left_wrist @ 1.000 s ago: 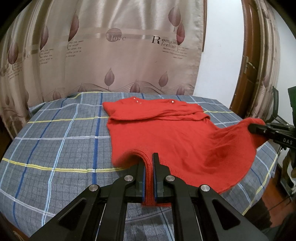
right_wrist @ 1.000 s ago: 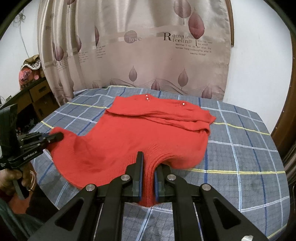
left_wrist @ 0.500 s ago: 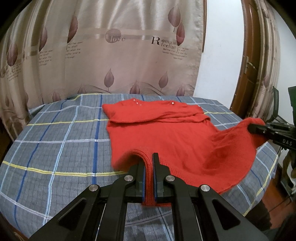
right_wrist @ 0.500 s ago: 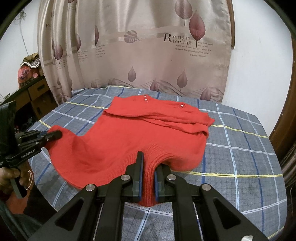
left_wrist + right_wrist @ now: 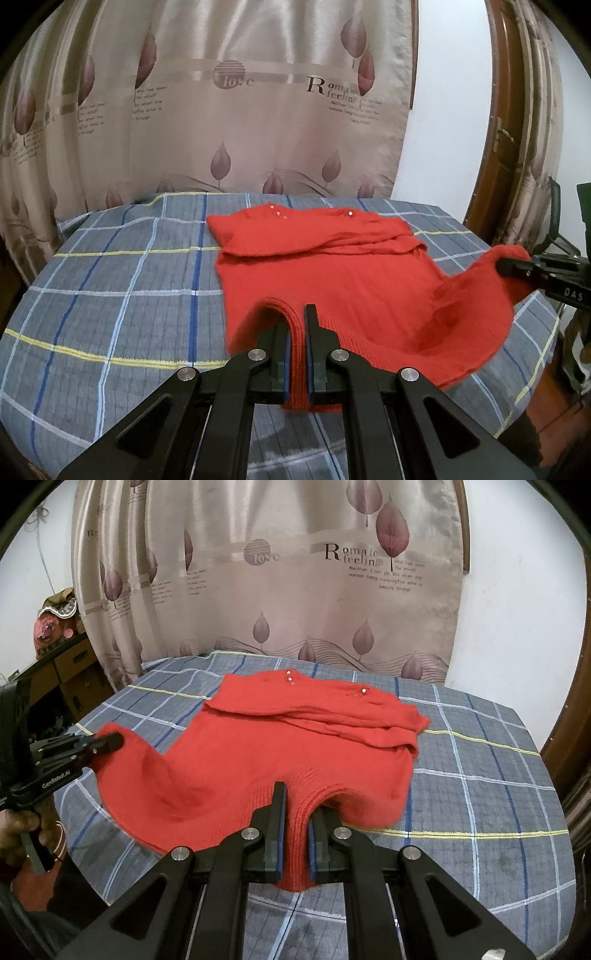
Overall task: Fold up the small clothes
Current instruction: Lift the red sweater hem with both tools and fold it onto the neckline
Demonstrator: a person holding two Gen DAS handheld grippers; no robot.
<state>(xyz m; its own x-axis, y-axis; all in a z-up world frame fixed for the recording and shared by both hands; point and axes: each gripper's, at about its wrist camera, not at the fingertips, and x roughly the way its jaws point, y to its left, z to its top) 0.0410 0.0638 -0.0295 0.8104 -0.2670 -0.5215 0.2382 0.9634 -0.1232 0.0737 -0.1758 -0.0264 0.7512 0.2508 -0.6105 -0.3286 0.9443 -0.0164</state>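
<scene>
A grey plaid-covered table [image 5: 110, 295] is noted in front of a leaf-print curtain [image 5: 295, 590], with the red sweater [image 5: 295, 746] spread on it. The left gripper [image 5: 298, 354] and right gripper [image 5: 295, 834] are angled downward, each clamped on the sweater's raised near hem.

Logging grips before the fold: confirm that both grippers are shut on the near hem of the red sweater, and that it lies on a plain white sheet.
Wrong on the sheet. The left gripper and right gripper are each shut on the red sweater at its near hem, but it lies on a grey plaid sheet, as the right wrist view shows.
</scene>
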